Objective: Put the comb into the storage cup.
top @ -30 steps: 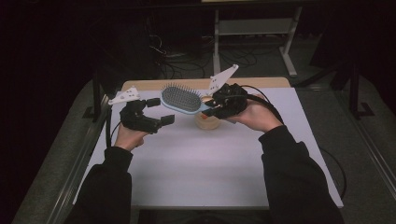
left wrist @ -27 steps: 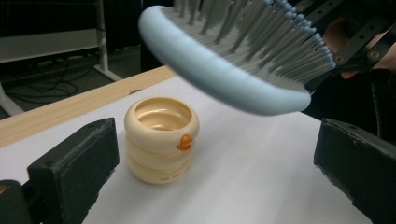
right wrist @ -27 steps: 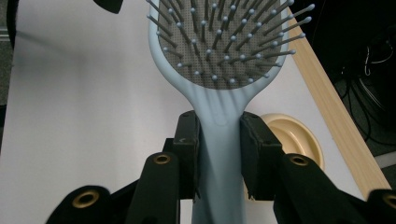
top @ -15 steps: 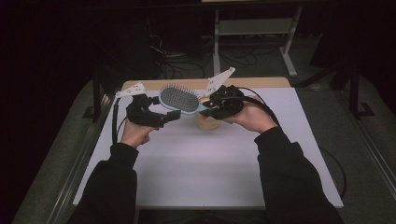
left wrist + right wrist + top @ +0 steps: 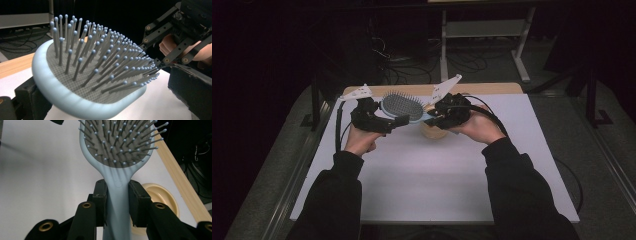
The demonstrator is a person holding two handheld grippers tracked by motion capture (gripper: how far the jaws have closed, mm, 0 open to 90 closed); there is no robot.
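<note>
A light-blue paddle hairbrush (image 5: 402, 106) with grey bristles is held above the white table (image 5: 437, 185). My right gripper (image 5: 438, 116) is shut on its handle; in the right gripper view both jaws press the handle's sides just below the brush head (image 5: 117, 145). My left gripper (image 5: 393, 119) is at the brush's far end. In the left gripper view the brush head (image 5: 95, 75) lies tilted between the wide-apart jaws of the left gripper (image 5: 110, 100), close to the left jaw and apart from the right one. The left gripper is open.
A round beige dish (image 5: 434, 131) sits on the table under the right gripper, also seen beside the handle as the dish (image 5: 160, 197). A wooden strip (image 5: 492, 88) runs along the table's back edge. Cables and a metal stand lie on the dark floor behind.
My left gripper has moved right and forward until its jaws flank the brush head. The right gripper has kept hold of the handle, shifting only slightly.
</note>
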